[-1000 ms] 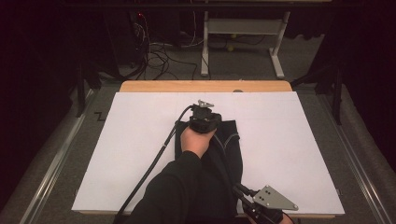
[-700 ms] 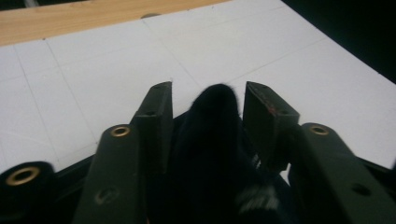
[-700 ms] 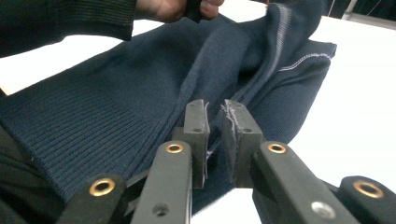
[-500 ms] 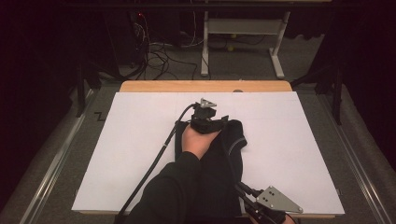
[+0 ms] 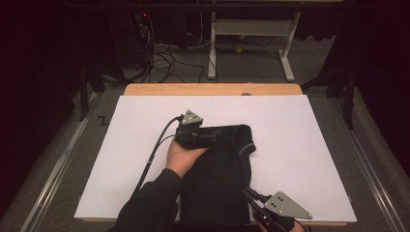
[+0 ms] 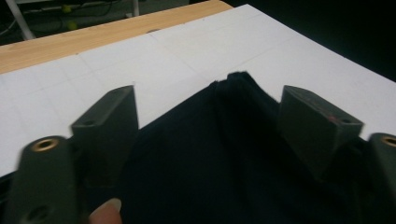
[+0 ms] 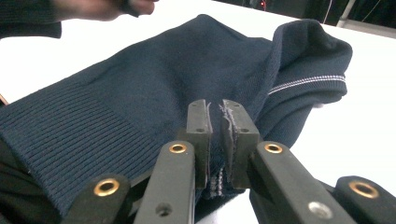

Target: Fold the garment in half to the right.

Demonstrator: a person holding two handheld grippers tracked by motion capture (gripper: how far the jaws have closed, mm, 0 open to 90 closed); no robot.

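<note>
- Item: one dark navy knit garment (image 5: 217,169), lying on the white sheet of the tabletop (image 5: 300,145), from the middle toward the near edge, slightly right of centre.
- Fabric: fine ribbed knit, with a broader ribbed band along one edge in the right gripper view. A thin white-striped trim (image 7: 308,81) runs along a folded-over edge at the far corner.
- Shape: loosely laid, one far corner rolled back on itself into a soft hump; no stiff parts visible.
- Handling, my judgement: light, limp and stretchy. It will sag and drape when lifted, slide easily on the smooth sheet, and bunch if pushed. It is not fragile.
- Best hold, my judgement: the hems and ribbed bands, where the cloth is doubled and a pinch will not slip.
- My right tongs (image 7: 215,140): pinched together on a trimmed edge of the garment at the near right, with cloth between the jaws.
- My left tongs (image 6: 210,121): jaws spread wide apart over the garment's far left part, gripping nothing; my left hand (image 5: 186,154) rests at the cloth's edge.
- Support: white sheet over a wooden tabletop, smooth and matte.
</note>
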